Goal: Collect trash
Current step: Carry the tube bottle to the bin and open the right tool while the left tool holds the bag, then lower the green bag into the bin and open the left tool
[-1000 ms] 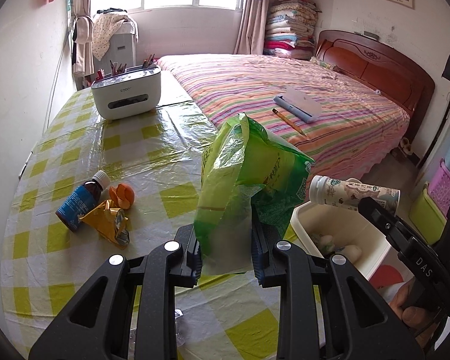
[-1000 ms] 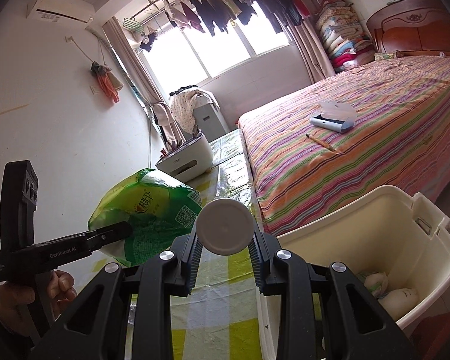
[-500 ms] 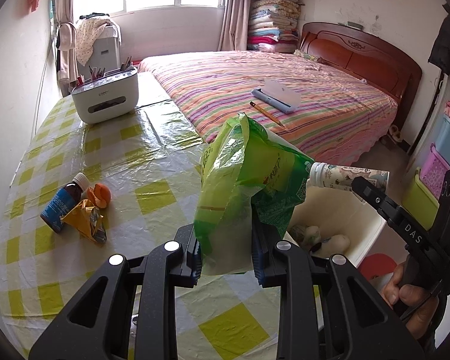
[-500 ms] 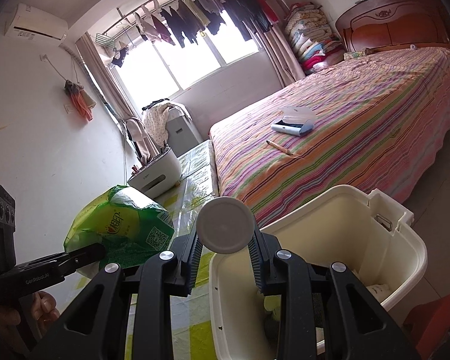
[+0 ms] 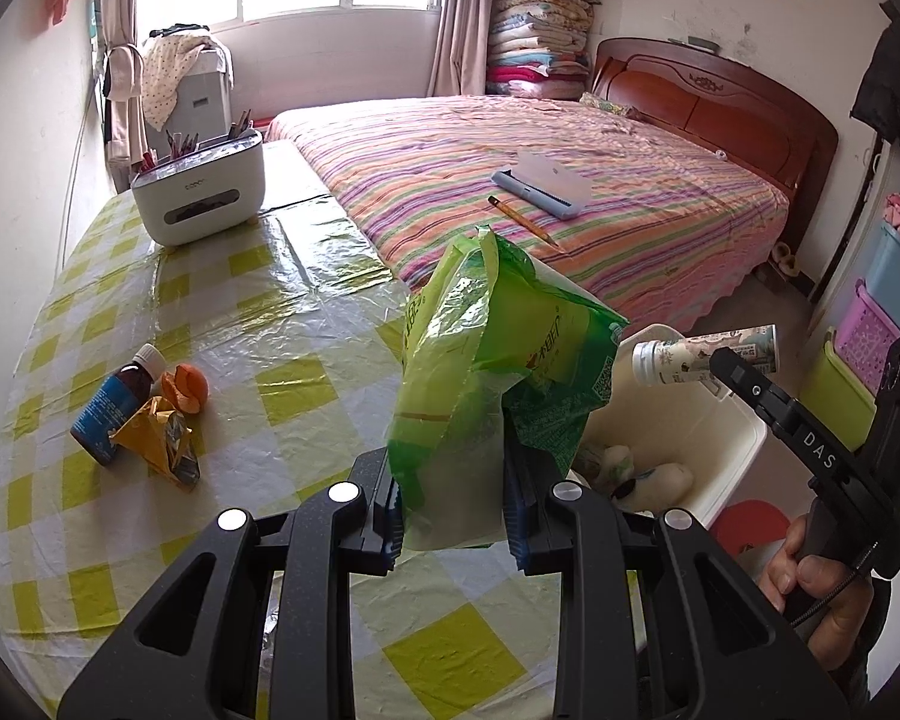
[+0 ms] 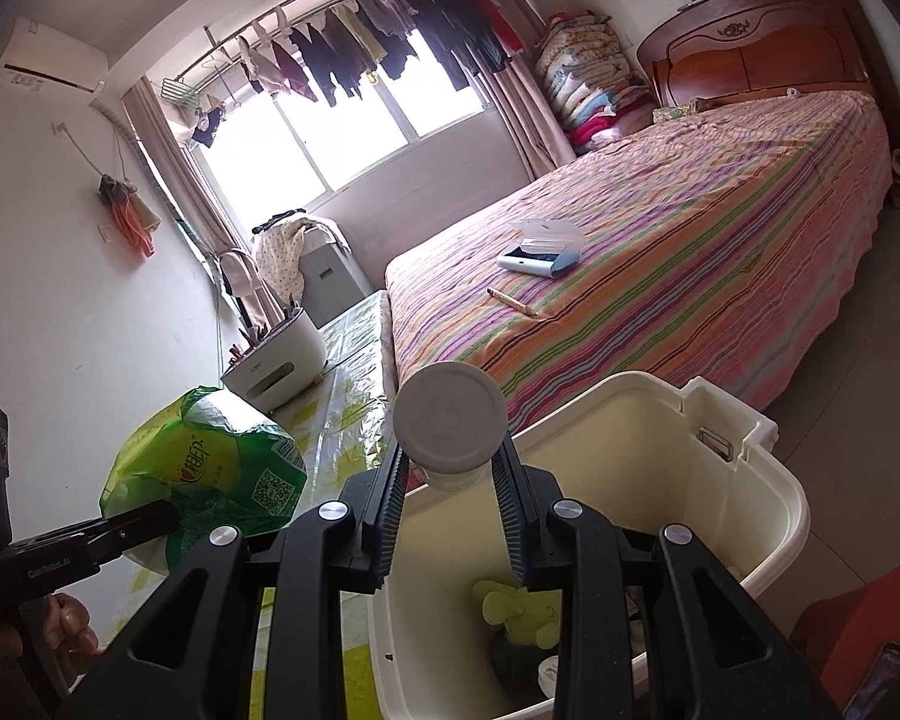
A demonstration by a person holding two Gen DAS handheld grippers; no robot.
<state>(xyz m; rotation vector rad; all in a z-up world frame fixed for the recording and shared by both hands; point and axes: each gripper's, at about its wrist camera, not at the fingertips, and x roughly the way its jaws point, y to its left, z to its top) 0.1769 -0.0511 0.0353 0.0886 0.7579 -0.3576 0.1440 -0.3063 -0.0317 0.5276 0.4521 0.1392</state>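
Note:
My left gripper [image 5: 453,507] is shut on a crumpled green plastic bag [image 5: 498,360], held upright above the table's right edge. The same green bag [image 6: 210,474] shows at the left of the right wrist view, pinched by the left gripper's black finger. My right gripper [image 6: 450,480] is shut on a white bottle [image 6: 450,420], cap end toward the camera, hanging over the cream bin [image 6: 774,516]. In the left wrist view that bottle [image 5: 702,354] lies level above the bin [image 5: 732,456]. Several pieces of trash lie in the bin's bottom.
On the yellow-checked tablecloth [image 5: 210,312] lie a brown medicine bottle [image 5: 114,405], an orange peel [image 5: 189,387] and a yellow wrapper [image 5: 159,441]. A white organiser box [image 5: 201,192] stands at the far end. A striped bed [image 5: 540,192] with a pencil and case runs alongside.
Both grippers have shifted toward the bin. The right gripper with the bottle now hangs over the bin's opening and looks down into it more. Both grips are unchanged.

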